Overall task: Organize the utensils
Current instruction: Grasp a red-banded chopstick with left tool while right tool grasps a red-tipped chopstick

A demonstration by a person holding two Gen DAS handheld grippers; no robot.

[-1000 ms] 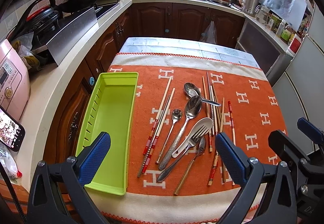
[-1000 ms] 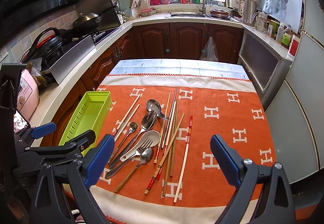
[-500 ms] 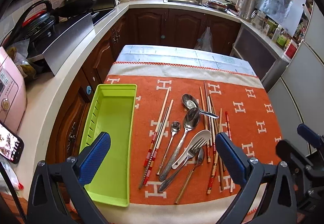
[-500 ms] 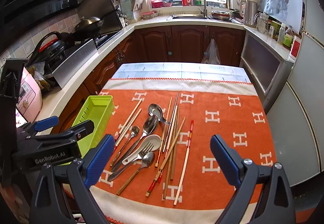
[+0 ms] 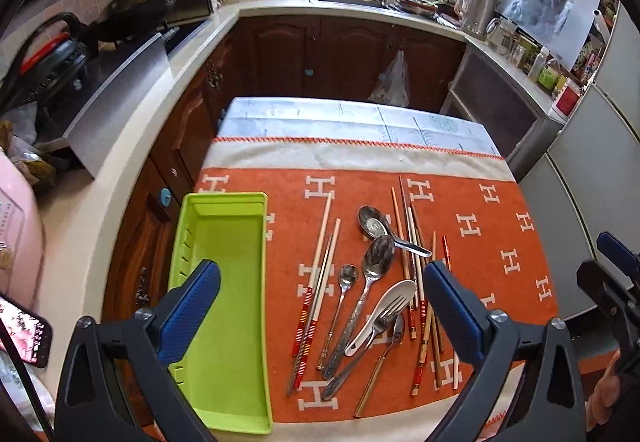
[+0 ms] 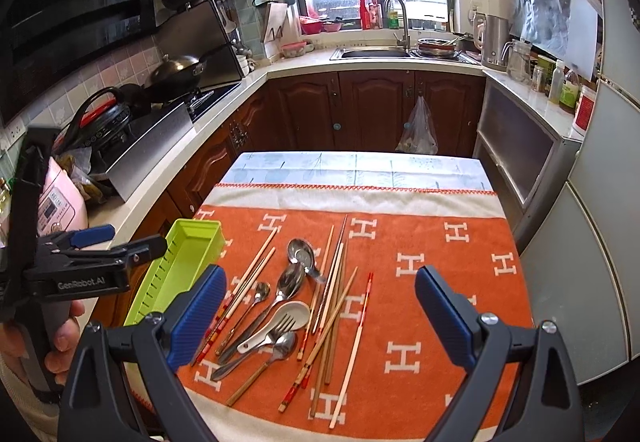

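Both the left gripper (image 5: 322, 292) and right gripper (image 6: 320, 312) hang apart, empty (left jaws just narrowing); ahead, overlapping spoons (image 5: 370, 274) and chopsticks (image 5: 416, 270) risk a multi-piece grab or scatter.

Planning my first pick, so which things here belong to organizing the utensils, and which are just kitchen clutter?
Job items:
green tray, nothing in it
chopsticks
metal spoons
white spoon
fork
all loose on the orange cloth

Just lying about:
wok
kettle
phone
hanging bag
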